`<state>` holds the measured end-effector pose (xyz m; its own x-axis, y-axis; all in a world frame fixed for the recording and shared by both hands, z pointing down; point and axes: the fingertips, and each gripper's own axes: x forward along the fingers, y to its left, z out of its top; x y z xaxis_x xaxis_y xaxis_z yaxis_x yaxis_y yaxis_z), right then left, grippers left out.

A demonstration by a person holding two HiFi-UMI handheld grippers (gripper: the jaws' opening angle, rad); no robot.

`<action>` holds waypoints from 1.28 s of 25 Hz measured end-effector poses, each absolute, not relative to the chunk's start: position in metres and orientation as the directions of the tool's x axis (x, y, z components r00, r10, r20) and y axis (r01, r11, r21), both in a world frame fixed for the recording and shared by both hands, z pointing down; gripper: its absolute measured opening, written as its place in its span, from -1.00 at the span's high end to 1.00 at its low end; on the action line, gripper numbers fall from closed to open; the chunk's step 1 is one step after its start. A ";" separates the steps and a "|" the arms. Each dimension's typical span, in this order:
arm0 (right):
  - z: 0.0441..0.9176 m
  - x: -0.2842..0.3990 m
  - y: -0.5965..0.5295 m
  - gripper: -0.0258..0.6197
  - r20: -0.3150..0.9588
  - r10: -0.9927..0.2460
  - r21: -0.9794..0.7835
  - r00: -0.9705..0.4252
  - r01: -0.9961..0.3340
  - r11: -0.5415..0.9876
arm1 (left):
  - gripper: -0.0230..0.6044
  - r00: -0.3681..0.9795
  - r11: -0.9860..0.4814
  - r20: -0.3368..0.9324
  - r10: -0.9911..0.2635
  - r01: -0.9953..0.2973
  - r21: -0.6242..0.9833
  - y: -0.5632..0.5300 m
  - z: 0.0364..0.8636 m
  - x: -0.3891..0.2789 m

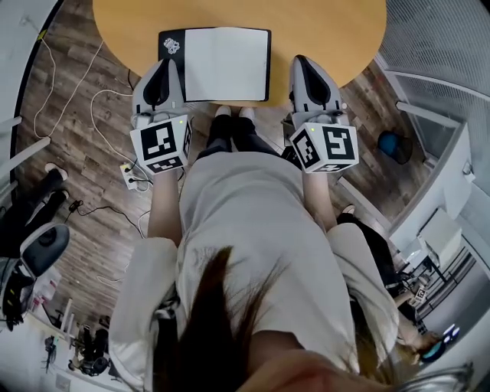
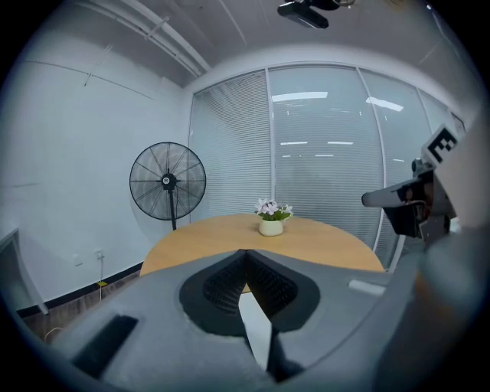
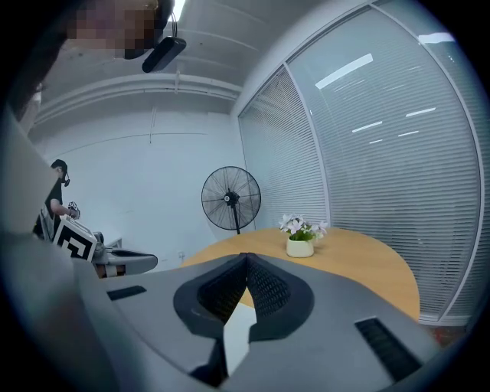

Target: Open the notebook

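The notebook (image 1: 226,63) lies open on the round wooden table (image 1: 321,23), near its front edge. A white page faces up, and a black cover with a sticker (image 1: 171,44) shows at its left. My left gripper (image 1: 168,65) hovers at the notebook's left edge, shut with nothing in it. My right gripper (image 1: 301,63) hangs just right of the notebook, also shut and empty. In the left gripper view the jaws (image 2: 245,251) meet at their tips above the table. The right gripper view shows its jaws (image 3: 245,255) meeting the same way.
A small pot of flowers (image 2: 272,218) stands on the far side of the table. A pedestal fan (image 2: 168,182) stands behind it by the glass wall with blinds. Cables and a power strip (image 1: 129,174) lie on the wooden floor at the left, near an office chair (image 1: 34,245).
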<state>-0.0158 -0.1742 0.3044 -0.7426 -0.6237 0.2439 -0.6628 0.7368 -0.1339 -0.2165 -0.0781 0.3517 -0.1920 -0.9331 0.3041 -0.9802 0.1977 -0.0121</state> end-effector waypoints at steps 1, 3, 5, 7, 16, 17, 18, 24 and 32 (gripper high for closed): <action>0.301 -0.015 -0.176 0.92 0.238 -0.625 -0.133 -0.744 -0.662 0.738 | 0.87 -0.190 0.195 0.292 -0.937 -0.981 -0.011 -0.081 0.346 -0.215; 0.294 -0.012 -0.178 0.92 0.223 -0.628 -0.128 -0.746 -0.661 0.740 | 0.87 -0.185 0.190 0.268 -0.945 -0.982 -0.008 -0.086 0.334 -0.211; 0.288 -0.010 -0.179 0.92 0.208 -0.630 -0.125 -0.748 -0.659 0.741 | 0.87 -0.178 0.182 0.247 -0.953 -0.983 -0.006 -0.089 0.323 -0.208; 0.283 -0.008 -0.179 0.92 0.196 -0.632 -0.123 -0.750 -0.658 0.743 | 0.87 -0.174 0.177 0.227 -0.958 -0.984 -0.007 -0.092 0.313 -0.205; 0.243 -0.004 -0.184 0.92 0.109 -0.647 -0.120 -0.755 -0.656 0.745 | 0.87 -0.141 0.141 0.133 -0.981 -0.990 -0.010 -0.104 0.269 -0.193; 0.237 -0.005 -0.183 0.92 0.097 -0.644 -0.120 -0.759 -0.651 0.750 | 0.87 -0.137 0.137 0.124 -0.983 -0.991 -0.011 -0.104 0.263 -0.192; 0.233 -0.005 -0.182 0.92 0.086 -0.640 -0.120 -0.763 -0.646 0.754 | 0.87 -0.132 0.131 0.113 -0.985 -0.991 -0.012 -0.104 0.257 -0.190; 0.210 -0.001 -0.177 0.92 0.046 -0.621 -0.112 -0.783 -0.621 0.775 | 0.87 -0.082 0.081 0.052 -0.995 -0.996 -0.020 -0.107 0.219 -0.170; 0.199 0.009 -0.177 0.92 0.033 -0.624 -0.104 -0.781 -0.623 0.775 | 0.87 -0.045 0.045 -0.006 -0.999 -0.999 0.002 -0.102 0.191 -0.150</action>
